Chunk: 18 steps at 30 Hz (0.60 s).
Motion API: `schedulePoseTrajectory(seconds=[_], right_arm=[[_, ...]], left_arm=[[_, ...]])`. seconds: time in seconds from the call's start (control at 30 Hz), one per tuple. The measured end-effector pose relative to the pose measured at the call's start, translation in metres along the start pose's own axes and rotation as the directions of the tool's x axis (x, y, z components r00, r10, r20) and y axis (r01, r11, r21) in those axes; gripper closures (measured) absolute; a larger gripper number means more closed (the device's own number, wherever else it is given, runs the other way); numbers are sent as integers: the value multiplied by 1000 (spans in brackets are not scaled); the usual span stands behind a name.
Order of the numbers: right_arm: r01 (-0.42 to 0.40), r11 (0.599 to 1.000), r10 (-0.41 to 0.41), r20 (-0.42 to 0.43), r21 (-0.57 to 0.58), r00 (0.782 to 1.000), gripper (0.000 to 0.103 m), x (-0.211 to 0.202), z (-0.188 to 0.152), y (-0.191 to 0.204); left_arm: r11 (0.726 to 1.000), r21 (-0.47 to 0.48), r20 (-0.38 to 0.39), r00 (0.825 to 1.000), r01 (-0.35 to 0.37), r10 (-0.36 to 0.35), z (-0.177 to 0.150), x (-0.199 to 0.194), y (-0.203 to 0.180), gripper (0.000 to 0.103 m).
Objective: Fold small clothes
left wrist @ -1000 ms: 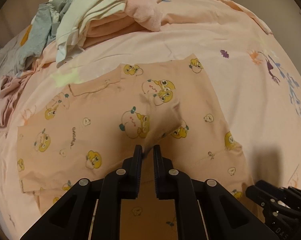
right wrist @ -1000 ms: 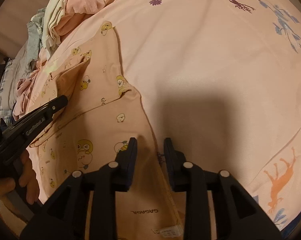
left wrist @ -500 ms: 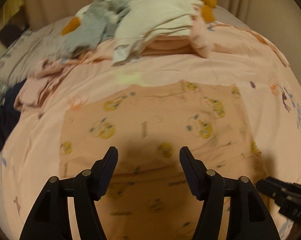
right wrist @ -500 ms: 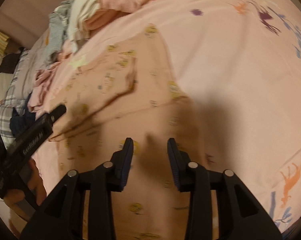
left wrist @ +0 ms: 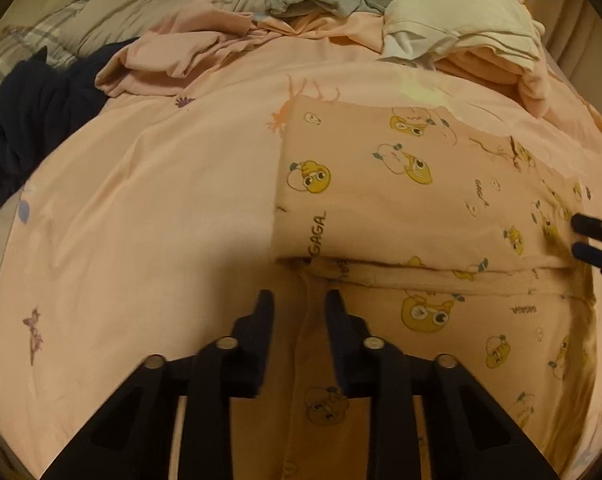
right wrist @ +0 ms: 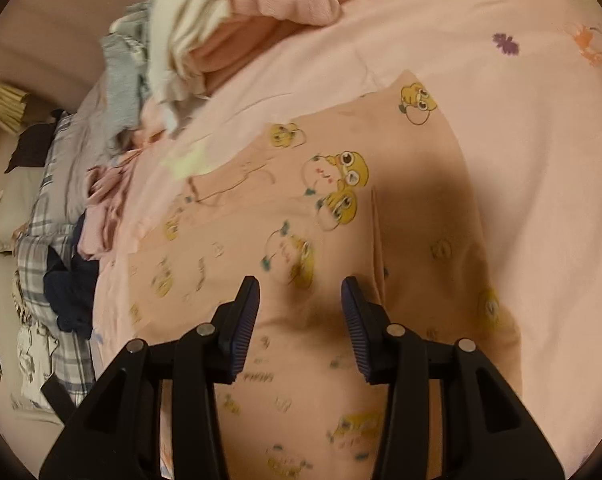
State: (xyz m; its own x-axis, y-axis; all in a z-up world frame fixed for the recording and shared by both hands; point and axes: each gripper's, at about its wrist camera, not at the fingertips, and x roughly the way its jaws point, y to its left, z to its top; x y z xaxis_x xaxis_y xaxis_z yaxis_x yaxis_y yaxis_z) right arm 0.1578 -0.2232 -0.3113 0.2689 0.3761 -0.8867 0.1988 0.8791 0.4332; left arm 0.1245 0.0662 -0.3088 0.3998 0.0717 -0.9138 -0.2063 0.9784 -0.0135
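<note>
While the peach garment [left wrist: 413, 208] with yellow cartoon prints lies flat on the pink bedsheet [left wrist: 141, 220], its upper part is folded over the lower part, leaving a straight crosswise edge. The left gripper [left wrist: 299, 308] hangs over the garment's left edge just below that fold — its jaws have just been closing, now narrow, with the fabric edge lying under the gap and not visibly pinched. The right gripper [right wrist: 300, 300] hovers over the garment's right half, jaws moderately apart and just opening further, nothing between them. A pile of clothes [left wrist: 461, 28] sits at the far side of the bed; a dark garment [left wrist: 33, 120] lies at the left.
</note>
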Motion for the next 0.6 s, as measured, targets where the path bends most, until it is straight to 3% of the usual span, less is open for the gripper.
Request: schedulePoseTrajectory(seconds=[0.13, 0.17, 0.2, 0.37, 0.5, 0.6], right_arm=[[19, 998, -18, 20, -53, 1000, 77, 12, 0, 10], [39, 997, -38, 22, -61, 999, 93, 15, 0, 10], [71, 995, -70, 20, -67, 997, 102, 20, 0, 11], [63, 996, -59, 50, -70, 997, 103, 13, 6, 8], [57, 994, -46, 126, -89, 991, 103, -13, 21, 10], [53, 994, -37, 157, -96, 987, 103, -29, 30, 8]], left_arm=[[1000, -11, -38, 999, 5, -6, 10, 17, 3, 80], [1000, -13, -58, 998, 1, -2, 12, 23, 3, 80], [1000, -12, -65, 998, -1, 0, 13, 26, 3, 80], [1000, -2, -68, 998, -16, 16, 20, 33, -5, 80], [998, 49, -76, 996, -35, 39, 27, 35, -12, 80], [999, 26, -76, 997, -30, 32, 30, 36, -13, 80]])
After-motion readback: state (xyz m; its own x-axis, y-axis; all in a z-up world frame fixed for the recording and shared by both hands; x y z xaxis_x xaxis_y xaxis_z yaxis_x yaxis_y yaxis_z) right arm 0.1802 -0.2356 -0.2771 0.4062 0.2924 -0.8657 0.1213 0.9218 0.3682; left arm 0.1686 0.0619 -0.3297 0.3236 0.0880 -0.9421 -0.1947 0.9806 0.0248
